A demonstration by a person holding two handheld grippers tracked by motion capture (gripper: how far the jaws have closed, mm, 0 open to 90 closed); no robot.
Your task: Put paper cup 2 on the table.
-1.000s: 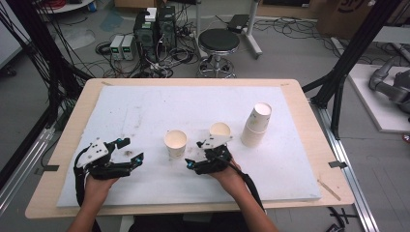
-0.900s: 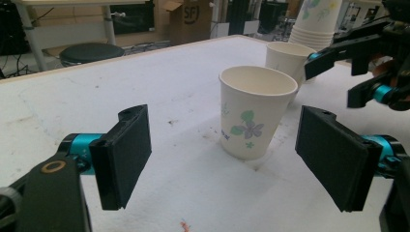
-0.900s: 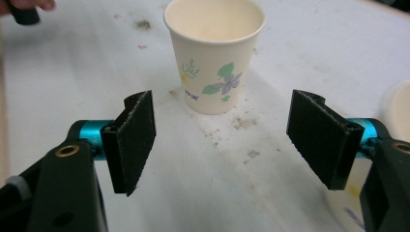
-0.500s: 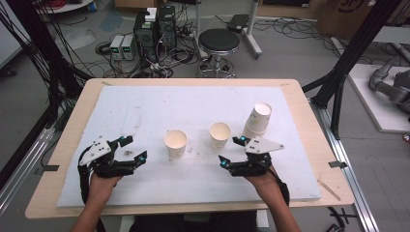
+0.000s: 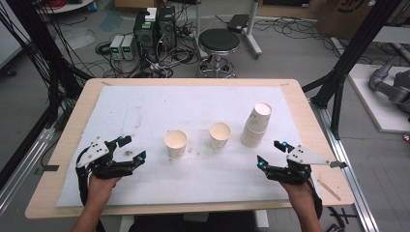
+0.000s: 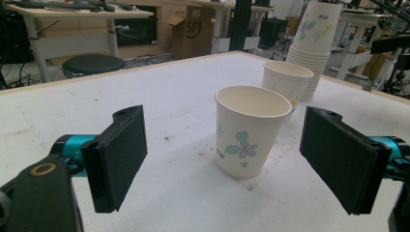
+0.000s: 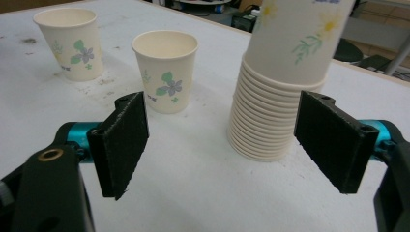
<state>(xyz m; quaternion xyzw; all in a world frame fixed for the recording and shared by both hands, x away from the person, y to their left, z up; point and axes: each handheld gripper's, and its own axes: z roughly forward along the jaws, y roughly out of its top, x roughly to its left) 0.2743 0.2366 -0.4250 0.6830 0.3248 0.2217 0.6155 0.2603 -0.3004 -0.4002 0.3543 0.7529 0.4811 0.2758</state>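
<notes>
Cups, paper, floral print, three lots on a white-covered worktop [image 5: 145, 111].

Item one: stack of nested cups [image 5: 256, 124], set rim-down toward the right of the worktop; it is seen close ahead in the right gripper view [image 7: 285, 82], where its top is cut off by the frame.

Item two: single cup [image 5: 220, 135], upright and empty, placed just left of the stack and apart from it.

Item three: a further single cup [image 5: 175, 143], upright and empty, left of item two; in the left gripper view it stands ahead of the open jaws [image 6: 247, 130], untouched.

Left gripper [image 5: 133, 150]: jaws spread wide, nothing between the pads, rested low at the left of the worktop.

Right gripper [image 5: 270, 153]: jaws just opened wide, nothing held, aimed at the stack from below it in the high view.

Progress, as judged: two cups set out singly; many remain nested, so further cups are probably to be drawn off. The count of the stack cannot be fixed. Stains on the covering are noted around the single cups.
</notes>
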